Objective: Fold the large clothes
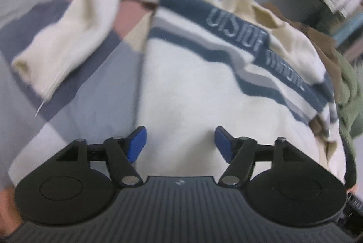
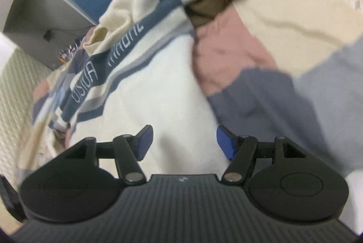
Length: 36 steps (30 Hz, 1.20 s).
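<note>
So the cream knitted sweater with navy and grey stripes and a lettered navy band (image 1: 197,75) is lying spread out on a patchwork bedspread of grey, navy, pink and beige blocks (image 1: 95,93), body panel filling the middle of both views. One long cream sleeve (image 1: 65,38) is flopping out to the left in the left wrist view, not folded in yet. Everything's a bit blurry, so fine creases are hard to call.

The left gripper (image 1: 180,144) is hovering over the plain cream body with its blue pads apart and nothing between them, so it's released. Same story for the right gripper (image 2: 183,142) in its own view: jaws spread, no cloth pinched.

My guess is we're early on, between grabs, with the garment laid flat-ish and no clean fold showing. Next move probably needs both grippers pinching an edge or that loose sleeve and carrying it across the body.

No baskets or bins that I can make out. There's some olive-green fabric (image 1: 349,106) bunching at the right edge.
</note>
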Motion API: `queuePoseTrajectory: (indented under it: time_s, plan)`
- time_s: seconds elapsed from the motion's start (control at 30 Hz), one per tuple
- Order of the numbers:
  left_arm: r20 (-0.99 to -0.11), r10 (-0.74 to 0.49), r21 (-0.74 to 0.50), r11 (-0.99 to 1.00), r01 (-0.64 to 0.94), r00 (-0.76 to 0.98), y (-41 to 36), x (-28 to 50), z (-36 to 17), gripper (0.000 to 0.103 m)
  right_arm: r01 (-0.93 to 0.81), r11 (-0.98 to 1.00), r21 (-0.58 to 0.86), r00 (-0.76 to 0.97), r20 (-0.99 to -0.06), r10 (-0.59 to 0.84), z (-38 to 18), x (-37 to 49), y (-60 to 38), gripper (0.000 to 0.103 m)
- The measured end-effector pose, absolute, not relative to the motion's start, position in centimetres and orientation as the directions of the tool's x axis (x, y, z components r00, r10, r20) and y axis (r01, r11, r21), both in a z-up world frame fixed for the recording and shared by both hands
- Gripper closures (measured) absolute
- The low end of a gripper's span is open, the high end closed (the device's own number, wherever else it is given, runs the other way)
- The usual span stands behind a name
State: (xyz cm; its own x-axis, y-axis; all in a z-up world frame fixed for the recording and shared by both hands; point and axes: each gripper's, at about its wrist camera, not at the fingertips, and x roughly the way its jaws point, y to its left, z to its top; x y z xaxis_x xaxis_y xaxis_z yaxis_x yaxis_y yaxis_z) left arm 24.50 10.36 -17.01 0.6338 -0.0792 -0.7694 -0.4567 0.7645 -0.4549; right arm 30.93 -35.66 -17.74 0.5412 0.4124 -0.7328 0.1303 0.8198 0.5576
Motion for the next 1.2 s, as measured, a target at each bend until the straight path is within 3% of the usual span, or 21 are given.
queuePoseTrajectory:
  time_s: [0.17, 0.37, 0.53, 0.73, 0.93, 0.97, 1.1, 1.13, 1.2]
  plan:
    - [-0.783, -0.096, -0.469, 0.74, -0.482, 0.614, 11.3, 25.0, -18.2, 0.027, 0.157, 0.85, 0.502, 0.533, -0.768, 0.355, -19.1, 31.3, -34.8, 0.038]
    - [-0.784, -0.093, -0.454, 0.761, -0.464, 0.614, 11.1, 25.4, -18.3, 0.027, 0.173, 0.836, 0.52, 0.493, -0.781, 0.383, -20.3, 32.1, -34.2, 0.038]
    - [-0.785, -0.083, -0.441, 0.77, -0.461, 0.613, 10.9, 25.5, -18.4, 0.027, 0.168, 0.767, 0.619, 0.512, -0.72, 0.469, -20.1, 32.1, -34.8, 0.037]
    - [-0.791, -0.093, -0.458, 0.745, -0.484, 0.604, 11.2, 25.4, -19.0, 0.027, 0.03, 0.706, 0.707, 0.498, -0.623, 0.603, -19.1, 31.7, -33.0, 0.037]
    - [-0.793, -0.102, -0.468, 0.733, -0.494, 0.6, 11.2, 25.4, -19.3, 0.026, 0.038, 0.785, 0.619, 0.485, -0.698, 0.527, -19.7, 32.0, -32.5, 0.039]
    - [-0.795, -0.109, -0.471, 0.731, -0.494, 0.597, 11.1, 25.4, -19.5, 0.027, 0.048, 0.807, 0.589, 0.478, -0.723, 0.499, -20.1, 32.2, -32.5, 0.042]
    - [-0.79, -0.138, -0.483, 0.739, -0.47, 0.597, 10.7, 25.2, -19.5, 0.03, 0.077, 0.818, 0.57, 0.476, -0.742, 0.472, -20.7, 32.4, -33.0, 0.07]
    - [-0.786, -0.155, -0.495, 0.738, -0.458, 0.599, 10.6, 25.1, -19.5, 0.038, 0.069, 0.818, 0.572, 0.481, -0.737, 0.475, -20.6, 32.3, -32.9, 0.078]
    - [-0.78, -0.171, -0.507, 0.737, -0.447, 0.603, 10.4, 24.7, -19.3, 0.053, 0.033, 0.821, 0.57, 0.494, -0.724, 0.482, -20.0, 31.9, -32.7, 0.085]
